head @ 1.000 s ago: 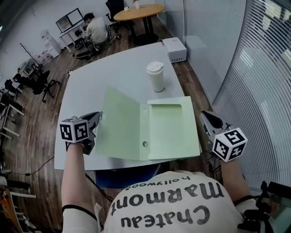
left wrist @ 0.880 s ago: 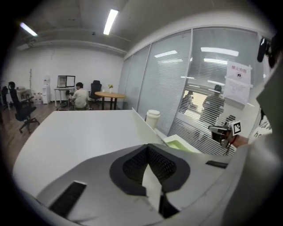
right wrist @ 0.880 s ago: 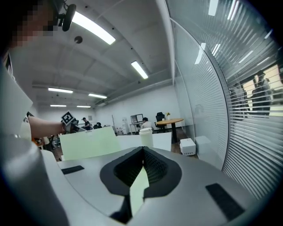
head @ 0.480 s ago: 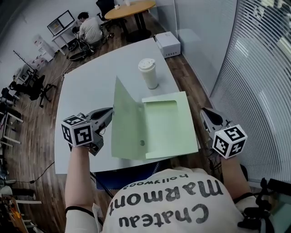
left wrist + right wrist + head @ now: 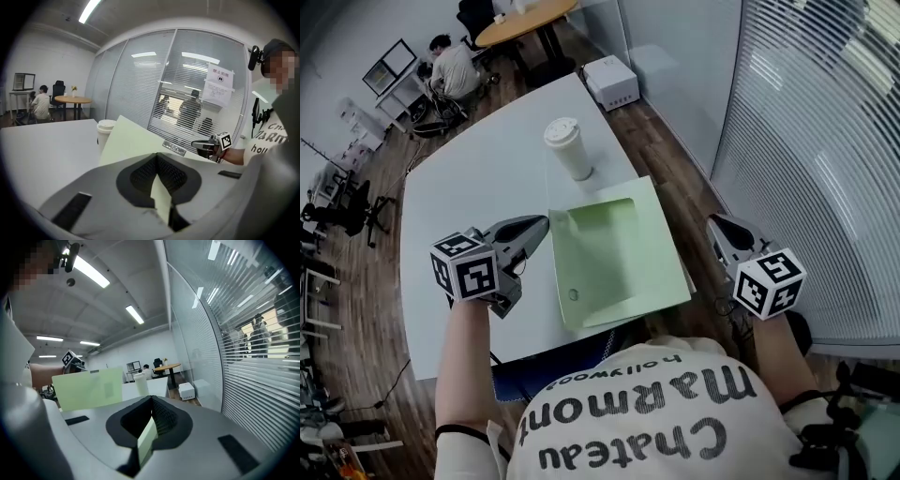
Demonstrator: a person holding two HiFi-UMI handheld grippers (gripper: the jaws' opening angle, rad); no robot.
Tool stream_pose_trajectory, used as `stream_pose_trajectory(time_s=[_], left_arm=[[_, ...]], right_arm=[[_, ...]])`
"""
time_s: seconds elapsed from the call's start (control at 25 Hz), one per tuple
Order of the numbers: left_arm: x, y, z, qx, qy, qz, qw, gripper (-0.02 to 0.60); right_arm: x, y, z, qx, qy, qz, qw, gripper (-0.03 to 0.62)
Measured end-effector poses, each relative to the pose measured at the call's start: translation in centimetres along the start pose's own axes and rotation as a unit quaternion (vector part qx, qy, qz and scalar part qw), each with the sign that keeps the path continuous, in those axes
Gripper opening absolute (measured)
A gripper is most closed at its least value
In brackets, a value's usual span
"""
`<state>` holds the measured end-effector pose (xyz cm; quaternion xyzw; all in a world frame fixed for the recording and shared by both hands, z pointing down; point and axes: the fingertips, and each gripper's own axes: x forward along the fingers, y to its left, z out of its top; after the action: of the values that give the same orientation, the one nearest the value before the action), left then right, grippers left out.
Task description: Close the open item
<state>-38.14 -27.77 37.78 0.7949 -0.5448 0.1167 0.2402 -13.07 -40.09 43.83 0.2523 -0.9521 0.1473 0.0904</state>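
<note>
A pale green folder (image 5: 623, 248) lies on the white table (image 5: 459, 187), its right panel with the pocket facing up. Its cover stands about upright over the spine, nearly edge-on in the head view, and shows as a green sheet (image 5: 126, 140) (image 5: 89, 387) in both gripper views. My left gripper (image 5: 546, 223) (image 5: 159, 187) is shut on the cover's free edge. My right gripper (image 5: 711, 220) (image 5: 147, 432) hangs apart from the folder's right edge, jaws together; a thin pale strip shows in the slit between them.
A white paper cup (image 5: 567, 145) (image 5: 105, 133) stands just beyond the folder. A white box (image 5: 614, 82) sits on the floor past the table's far corner. A glass wall with blinds (image 5: 806, 141) runs along the right. A person (image 5: 450, 66) sits at a far desk.
The cover has swung up from leaning open on the left to about upright. My left gripper moved right and up with it. The right gripper has barely moved.
</note>
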Motion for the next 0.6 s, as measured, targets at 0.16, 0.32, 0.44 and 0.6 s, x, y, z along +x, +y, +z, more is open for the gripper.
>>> stream_pose_trajectory(time_s=[0.16,0.32,0.44,0.6], left_arm=[[1.7,-1.5,0.5,0.004,0.005,-0.022,0.9997,-0.006],[4.5,-2.5,0.2,0.001,0.013,-0.046,0.9989,-0.006],[6.5,-3.4,-0.1,-0.005,0.024,-0.064,0.9977,-0.006],[8.8,-4.6,-0.7,-0.004,0.05,-0.085,0.9951,-0.006]], right_arm=[[-1.4,-0.8,-0.3,0.015,0.004,-0.018,1.0,0.0],[-2.0,-2.0,-1.7,0.034,0.011,-0.034,0.999,0.0],[-2.8,-2.5,-2.4,0.045,0.018,-0.047,0.998,0.0],[-4.1,-3.2,-3.1,0.055,0.024,-0.065,0.996,0.0]])
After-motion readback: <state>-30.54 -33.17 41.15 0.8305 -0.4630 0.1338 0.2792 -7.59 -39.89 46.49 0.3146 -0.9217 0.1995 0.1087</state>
